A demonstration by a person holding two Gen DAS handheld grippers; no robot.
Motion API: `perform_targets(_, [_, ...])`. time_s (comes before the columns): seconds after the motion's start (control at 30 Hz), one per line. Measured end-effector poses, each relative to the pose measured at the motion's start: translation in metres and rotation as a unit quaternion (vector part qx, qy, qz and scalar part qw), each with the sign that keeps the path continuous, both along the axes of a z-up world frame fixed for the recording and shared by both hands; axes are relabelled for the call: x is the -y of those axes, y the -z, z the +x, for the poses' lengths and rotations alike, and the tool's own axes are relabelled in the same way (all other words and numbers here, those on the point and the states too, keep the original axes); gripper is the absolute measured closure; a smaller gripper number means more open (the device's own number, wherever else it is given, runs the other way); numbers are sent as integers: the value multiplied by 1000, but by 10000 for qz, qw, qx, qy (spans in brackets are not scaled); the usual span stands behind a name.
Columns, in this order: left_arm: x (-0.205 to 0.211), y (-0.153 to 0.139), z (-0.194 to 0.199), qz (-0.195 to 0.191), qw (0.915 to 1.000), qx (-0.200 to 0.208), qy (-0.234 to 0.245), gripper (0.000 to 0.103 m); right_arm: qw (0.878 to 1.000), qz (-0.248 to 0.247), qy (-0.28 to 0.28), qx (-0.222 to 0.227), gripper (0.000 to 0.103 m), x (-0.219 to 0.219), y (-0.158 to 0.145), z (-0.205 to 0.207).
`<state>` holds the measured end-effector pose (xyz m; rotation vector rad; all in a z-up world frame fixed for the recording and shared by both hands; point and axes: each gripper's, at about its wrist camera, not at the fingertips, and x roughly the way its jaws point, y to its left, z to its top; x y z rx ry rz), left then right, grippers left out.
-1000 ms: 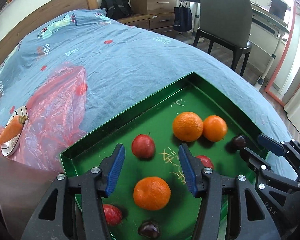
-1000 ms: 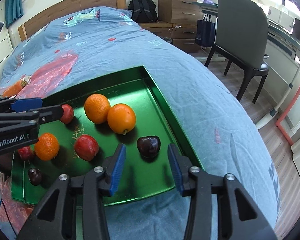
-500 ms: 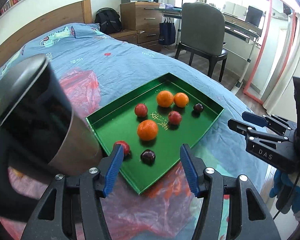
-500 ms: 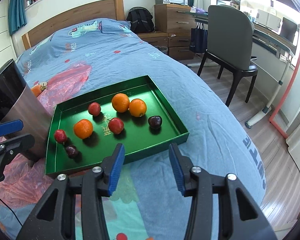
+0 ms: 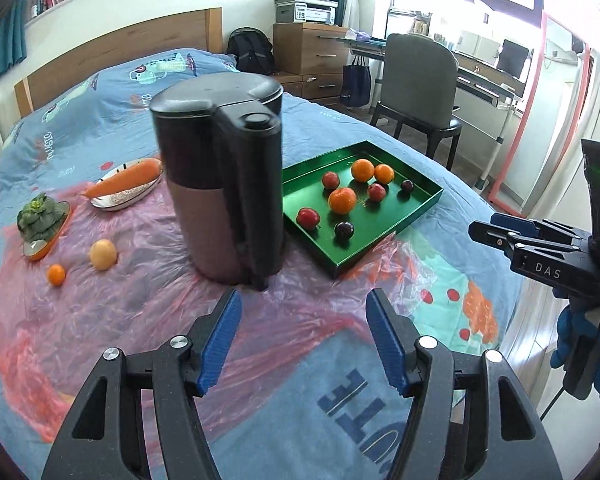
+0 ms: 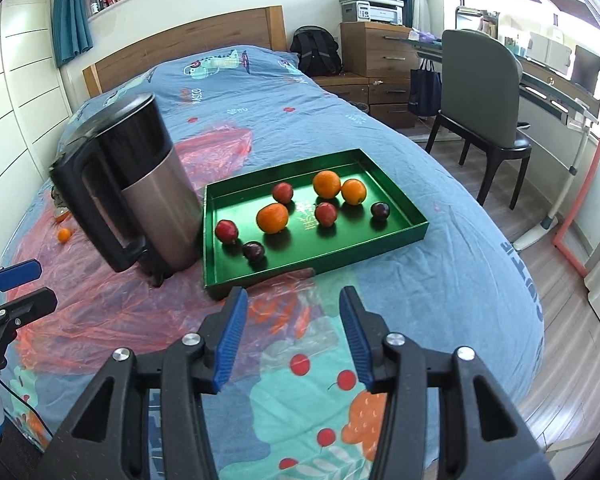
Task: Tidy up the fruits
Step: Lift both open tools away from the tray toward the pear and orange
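Over the bed (image 6: 440,240) both tongs hang tilted down, left tongs (image 5: 302,338) and right tongs (image 6: 290,332) spread with nothing between, jaws just been opening. Farther out, the fruits (image 6: 273,218) sit in the green tray (image 6: 320,264) beside the kettle (image 5: 220,184).

A: What finish did the tray (image 6: 380,245) show?
B: Glossy green metal-like walls and floor; the fruit threw dark reflections on it.

A: And the kettle (image 5: 224,184)?
B: The lower body was brushed metal with a dull sheen; the lid, upper band and handle were smooth black plastic.

A: The bedding?
B: The bedspread (image 6: 440,280) was matt printed cloth, slightly creased. Over it lay a thin, crinkled, translucent pink plastic sheet (image 5: 112,312), shiny along its folds.

A: The gripper pads?
B: The left gripper (image 5: 303,340) carried ribbed blue pads on matt black plastic arms; the headboard (image 6: 188,46) was smooth wood.
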<state>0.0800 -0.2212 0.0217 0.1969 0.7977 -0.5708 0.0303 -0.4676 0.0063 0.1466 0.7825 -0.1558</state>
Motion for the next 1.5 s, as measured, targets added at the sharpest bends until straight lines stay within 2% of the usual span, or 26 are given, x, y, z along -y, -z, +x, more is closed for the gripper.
perform_targets(0.37, [-95, 17, -33, -38, 9977, -29, -680, 44, 9990, 214, -391, -60, 30, -84, 0, -32])
perform_targets(0.73, [-195, 32, -40, -161, 9877, 32, -1558, 44, 9954, 203, -934, -100, 30, -180, 5, -25])
perform_targets(1.1, [-280, 58, -29, -318, 9702, -115, -2397, 44, 9832, 87, -1795, -309, 29, -277, 13, 10])
perform_targets(1.5, [-342, 76, 4, -473, 9483, -124, -3137, 44, 9733, 120, -2248, -454, 25, -329, 30, 62])
